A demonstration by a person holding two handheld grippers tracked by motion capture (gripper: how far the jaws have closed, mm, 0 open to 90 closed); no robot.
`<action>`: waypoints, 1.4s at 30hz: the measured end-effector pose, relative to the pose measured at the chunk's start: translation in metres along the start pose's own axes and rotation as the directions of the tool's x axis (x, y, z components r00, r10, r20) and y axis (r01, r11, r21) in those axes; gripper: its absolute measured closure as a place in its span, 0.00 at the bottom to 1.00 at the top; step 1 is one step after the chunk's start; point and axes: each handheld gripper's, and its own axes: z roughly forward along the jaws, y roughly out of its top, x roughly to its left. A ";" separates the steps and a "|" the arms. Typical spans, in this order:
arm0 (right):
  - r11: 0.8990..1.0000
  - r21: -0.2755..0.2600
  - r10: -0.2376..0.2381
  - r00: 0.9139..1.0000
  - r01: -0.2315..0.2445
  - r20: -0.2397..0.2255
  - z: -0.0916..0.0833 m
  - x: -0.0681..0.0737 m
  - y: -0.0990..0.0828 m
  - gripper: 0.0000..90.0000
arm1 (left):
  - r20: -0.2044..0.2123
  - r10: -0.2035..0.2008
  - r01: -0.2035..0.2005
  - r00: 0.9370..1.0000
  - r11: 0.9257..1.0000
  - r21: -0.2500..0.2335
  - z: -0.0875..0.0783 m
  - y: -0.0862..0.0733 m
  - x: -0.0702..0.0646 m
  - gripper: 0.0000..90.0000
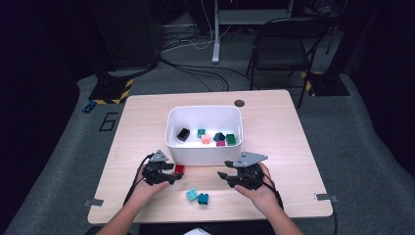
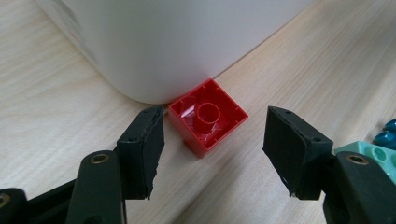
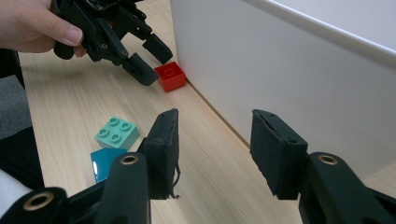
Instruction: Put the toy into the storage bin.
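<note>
Working at the pale wooden table (image 1: 274, 127), you have the white bin (image 1: 204, 147) in front of you, with several small coloured bricks lying inside it. Your left gripper (image 2: 212, 151) sits low at the bin's near left corner, jaws spread wide around the red brick (image 2: 208, 116); the pads stand clear of the brick on both sides, so nothing is gripped. That red brick rests on the table with its hollow underside up in the left gripper view, touching or almost touching the bin's wall. Your right gripper (image 3: 215, 149) hovers by the bin's near wall farther right, jaws about halfway apart with only bare tabletop between them. Nearer you, between your two hands, a mint-green brick (image 1: 192, 195) lies studs up, with a dark teal brick (image 1: 203, 199) just beside it, the two touching or nearly so.
</note>
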 end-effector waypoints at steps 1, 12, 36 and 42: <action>1.000 0.000 -0.001 1.000 0.001 0.000 0.000 0.000 0.000 0.58 | 0.004 0.012 -0.013 1.000 1.000 0.008 0.001 0.000 0.000 0.43; 1.000 -0.002 0.012 1.000 -0.012 0.006 -0.001 -0.002 -0.002 0.57 | 0.025 0.100 -0.100 0.995 0.995 0.005 0.020 0.008 -0.018 0.52; 1.000 0.022 0.016 1.000 -0.016 0.004 0.003 -0.003 -0.008 0.57 | 0.068 0.177 -0.174 0.982 0.984 -0.037 -0.023 0.039 -0.041 0.65; 0.999 0.027 0.022 1.000 -0.022 0.004 0.004 -0.004 -0.009 0.57 | 0.068 0.191 -0.188 0.979 0.981 -0.048 -0.031 0.050 -0.046 0.65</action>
